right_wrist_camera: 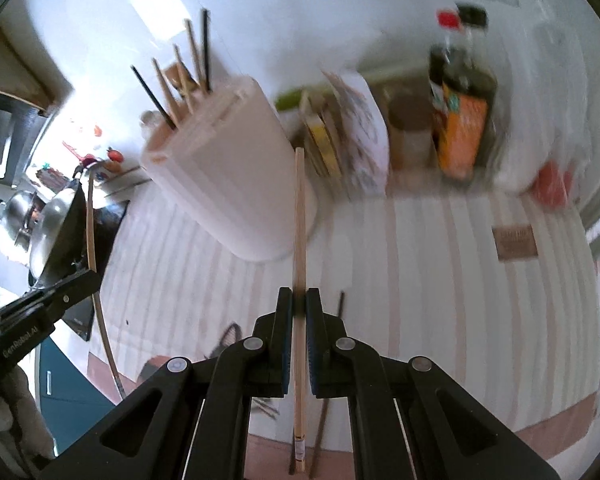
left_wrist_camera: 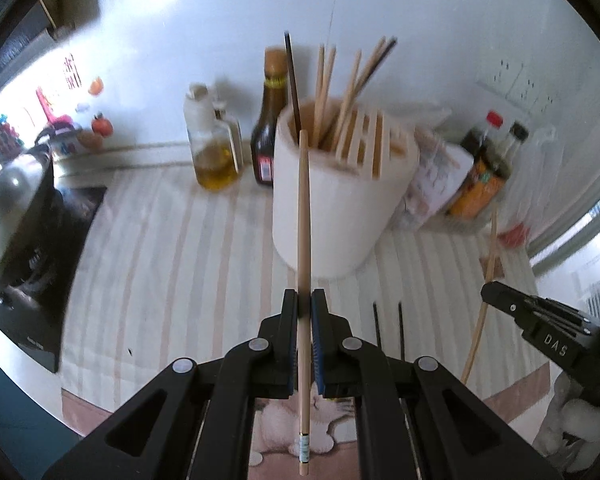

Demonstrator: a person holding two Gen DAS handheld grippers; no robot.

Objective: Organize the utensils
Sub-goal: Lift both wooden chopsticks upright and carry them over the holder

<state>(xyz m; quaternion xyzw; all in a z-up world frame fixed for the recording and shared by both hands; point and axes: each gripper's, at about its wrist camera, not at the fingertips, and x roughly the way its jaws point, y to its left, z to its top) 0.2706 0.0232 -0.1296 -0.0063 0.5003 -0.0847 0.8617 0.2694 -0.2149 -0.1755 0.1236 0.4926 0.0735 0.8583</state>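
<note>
Both tongs, left (left_wrist_camera: pixel 305 300) and right (right_wrist_camera: pixel 299 298), each clamp an upright wooden chopstick (left_wrist_camera: pixel 304 216) before the white holder (left_wrist_camera: pixel 332 208).

A white wall (left_wrist_camera: pixel 400 20) rises behind the table (left_wrist_camera: pixel 180 240), which is covered by a cloth in pale cream and pink stripes. Bright light glares off the wall at the upper left. White wall sockets (left_wrist_camera: pixel 516 80) sit on the right part of the wall. Bottles and packets crowd the foot of the wall. At the left a black stove (left_wrist_camera: pixel 40 260) carries a metal pot lid (right_wrist_camera: pixel 56 216), with teal cabinet fronts (right_wrist_camera: pixel 72 392) below.
</note>
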